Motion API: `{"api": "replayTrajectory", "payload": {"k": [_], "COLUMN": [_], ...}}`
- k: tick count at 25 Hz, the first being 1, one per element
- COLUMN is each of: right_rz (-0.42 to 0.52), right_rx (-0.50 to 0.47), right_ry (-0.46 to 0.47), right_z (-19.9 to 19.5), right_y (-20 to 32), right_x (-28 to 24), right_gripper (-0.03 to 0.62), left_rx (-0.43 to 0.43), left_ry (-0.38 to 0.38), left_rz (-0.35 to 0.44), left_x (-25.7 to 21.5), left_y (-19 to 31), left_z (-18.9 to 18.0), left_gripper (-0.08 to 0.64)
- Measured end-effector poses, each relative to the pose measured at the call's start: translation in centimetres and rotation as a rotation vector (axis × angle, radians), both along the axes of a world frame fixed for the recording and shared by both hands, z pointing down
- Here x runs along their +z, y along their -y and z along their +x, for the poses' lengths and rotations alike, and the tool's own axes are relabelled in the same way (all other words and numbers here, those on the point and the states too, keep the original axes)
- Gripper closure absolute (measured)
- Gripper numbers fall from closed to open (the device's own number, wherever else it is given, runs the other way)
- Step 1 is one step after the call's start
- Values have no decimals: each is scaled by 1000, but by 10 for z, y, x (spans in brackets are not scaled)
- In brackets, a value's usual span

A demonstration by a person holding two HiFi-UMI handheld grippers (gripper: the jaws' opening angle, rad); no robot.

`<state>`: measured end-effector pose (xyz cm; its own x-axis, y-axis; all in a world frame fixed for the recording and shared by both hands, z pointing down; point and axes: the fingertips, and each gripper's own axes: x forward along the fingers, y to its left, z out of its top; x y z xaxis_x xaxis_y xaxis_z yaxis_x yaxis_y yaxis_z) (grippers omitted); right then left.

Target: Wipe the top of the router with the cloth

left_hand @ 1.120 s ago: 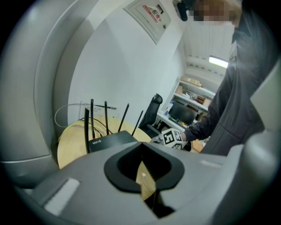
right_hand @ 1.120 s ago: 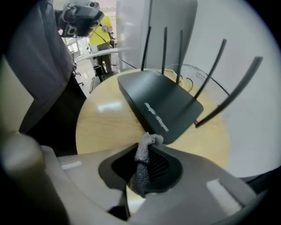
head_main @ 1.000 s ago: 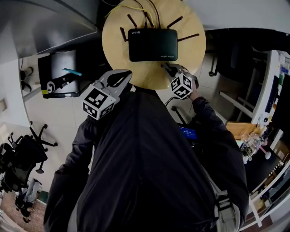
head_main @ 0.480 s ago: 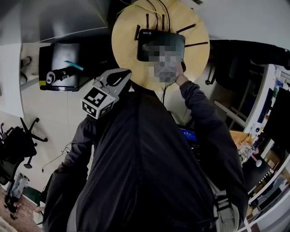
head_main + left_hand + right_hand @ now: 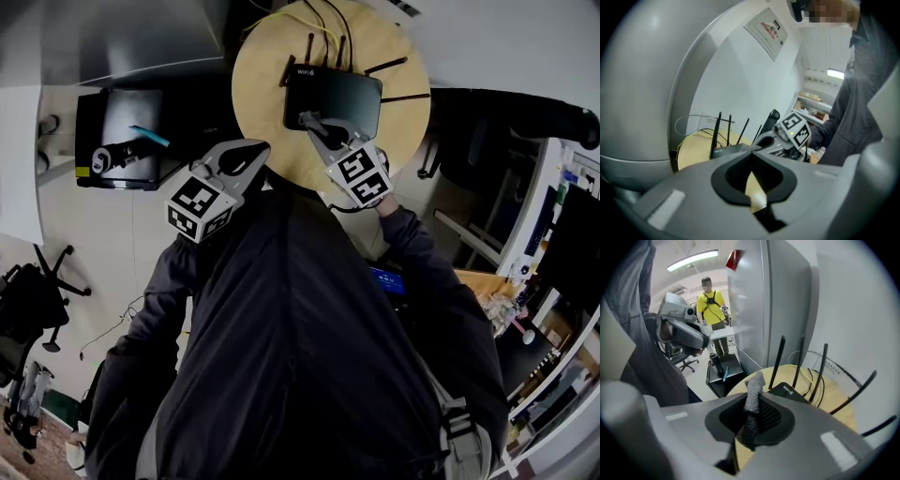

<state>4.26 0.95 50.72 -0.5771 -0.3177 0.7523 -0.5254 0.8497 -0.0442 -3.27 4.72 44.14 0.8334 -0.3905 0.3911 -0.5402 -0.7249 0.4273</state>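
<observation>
Since a second ago, the right claw (image 5: 311, 120) has been shifted leftward from the bench's front rim to the near edge of the router (image 5: 336, 89). Its jaws are closed on a grey knitted cloth (image 5: 752, 391), which is pinched upright between them with its tip sticking out beyond. Whether the cloth is touching the router's top cannot be told. The left claw (image 5: 246, 157) is held shut on nothing, just off the round wooden bench (image 5: 258, 89) and short of the router. The black router is set near the middle of the bench, with antennae (image 5: 777, 362) raised and yellow cables (image 5: 813, 376) led off behind.

The wipe is judged to be early or midway. The cloth is gripped and brought to the router, but most of the top appears yet to be covered.

"WiFi 6" can be read in white on the router's corner. Smaller print at its other corner and a red-headed wall notice (image 5: 766, 28) cannot be read.
</observation>
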Motion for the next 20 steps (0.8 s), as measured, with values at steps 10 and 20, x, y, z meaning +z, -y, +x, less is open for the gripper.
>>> {"api": "replayTrajectory", "payload": {"k": [10, 20], "right_rz": [40, 65], "right_rx": [111, 144], "right_ry": [94, 113], "right_z": [29, 38], "right_y": [-25, -28], "right_x": [-54, -60], "right_gripper": [561, 561], "left_rx": [135, 194], "left_ry": [-2, 5], "left_rz": [16, 23], "left_x": [0, 0], "left_y": [11, 13], "left_z": [31, 50], "left_gripper": [568, 569]}}
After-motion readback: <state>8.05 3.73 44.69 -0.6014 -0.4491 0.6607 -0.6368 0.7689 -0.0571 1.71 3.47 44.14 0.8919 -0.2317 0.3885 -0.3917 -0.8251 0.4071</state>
